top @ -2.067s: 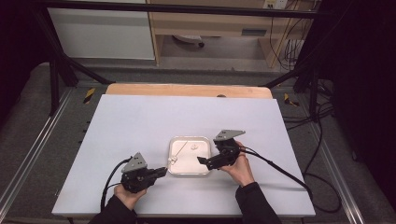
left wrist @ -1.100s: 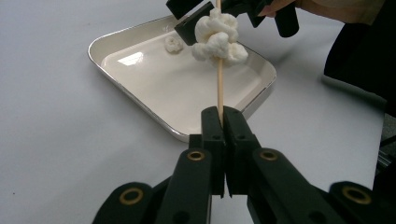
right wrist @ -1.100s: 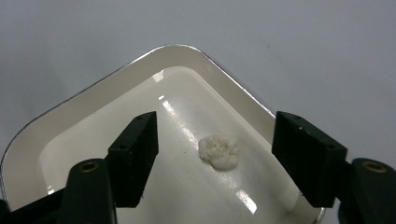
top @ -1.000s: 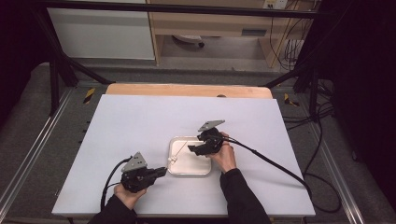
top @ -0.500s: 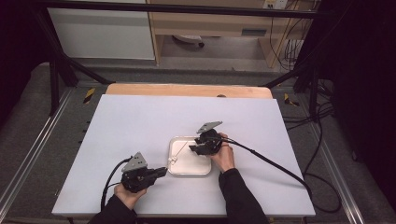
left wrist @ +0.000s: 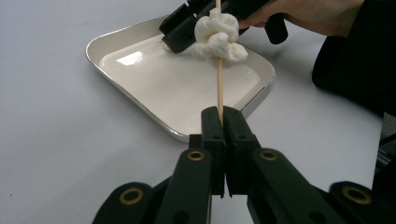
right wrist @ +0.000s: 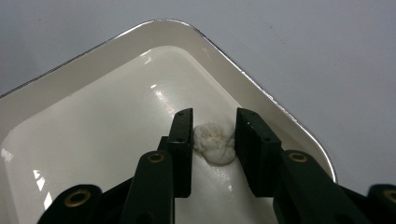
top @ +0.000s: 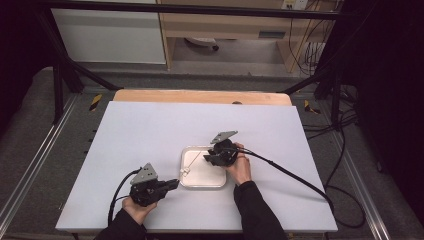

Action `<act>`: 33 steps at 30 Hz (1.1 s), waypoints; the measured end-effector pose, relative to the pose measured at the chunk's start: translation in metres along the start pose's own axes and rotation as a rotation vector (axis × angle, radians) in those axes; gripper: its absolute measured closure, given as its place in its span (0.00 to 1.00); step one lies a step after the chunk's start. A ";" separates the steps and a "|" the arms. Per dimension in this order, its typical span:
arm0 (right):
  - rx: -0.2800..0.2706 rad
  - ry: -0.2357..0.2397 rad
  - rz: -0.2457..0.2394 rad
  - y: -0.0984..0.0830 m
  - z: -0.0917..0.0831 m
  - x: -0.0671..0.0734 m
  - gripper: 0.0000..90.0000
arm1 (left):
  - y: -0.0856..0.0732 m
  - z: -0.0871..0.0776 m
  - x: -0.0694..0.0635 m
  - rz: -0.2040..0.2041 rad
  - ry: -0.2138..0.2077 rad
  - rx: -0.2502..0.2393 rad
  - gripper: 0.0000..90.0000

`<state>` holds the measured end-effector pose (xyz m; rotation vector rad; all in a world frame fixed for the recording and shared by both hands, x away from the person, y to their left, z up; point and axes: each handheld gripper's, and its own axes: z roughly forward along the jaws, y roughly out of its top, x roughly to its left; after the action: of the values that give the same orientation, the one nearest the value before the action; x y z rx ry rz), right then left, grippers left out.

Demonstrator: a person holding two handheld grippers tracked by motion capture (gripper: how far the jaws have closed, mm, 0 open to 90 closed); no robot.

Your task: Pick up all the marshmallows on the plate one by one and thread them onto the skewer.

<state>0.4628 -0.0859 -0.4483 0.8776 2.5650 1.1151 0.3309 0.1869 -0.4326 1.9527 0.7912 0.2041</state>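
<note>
My left gripper [top: 172,184] sits near the front edge of the white table [top: 140,135], its jaws clamped tight on the near end of a thin wooden skewer [left wrist: 219,88]. The skewer runs up and away over the shallow white square tray with a metal rim [top: 186,180]; a knotted lump of white dough-like food [left wrist: 217,35] is threaded on it, hanging above the tray floor.

My right gripper [top: 206,156] reaches into the tray from the far right side. Its jaws have just been closing, and they now stand on either side of a lump of white dough [right wrist: 215,142]. One pad looks to touch it; the other shows a gap.
</note>
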 end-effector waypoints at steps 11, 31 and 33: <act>-0.002 -0.006 0.005 0.000 -0.001 0.000 0.79 | 0.000 0.000 0.000 0.003 0.000 -0.001 0.98; -0.029 0.016 0.003 0.008 -0.026 0.008 0.80 | 0.000 0.000 -0.001 0.009 0.001 0.001 0.98; -0.035 0.020 0.003 0.009 -0.031 0.009 0.80 | 0.000 0.000 -0.001 0.009 0.001 0.000 0.98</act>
<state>0.4465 -0.0939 -0.4206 0.8660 2.5530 1.1721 0.3300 0.1863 -0.4321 1.9562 0.7837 0.2108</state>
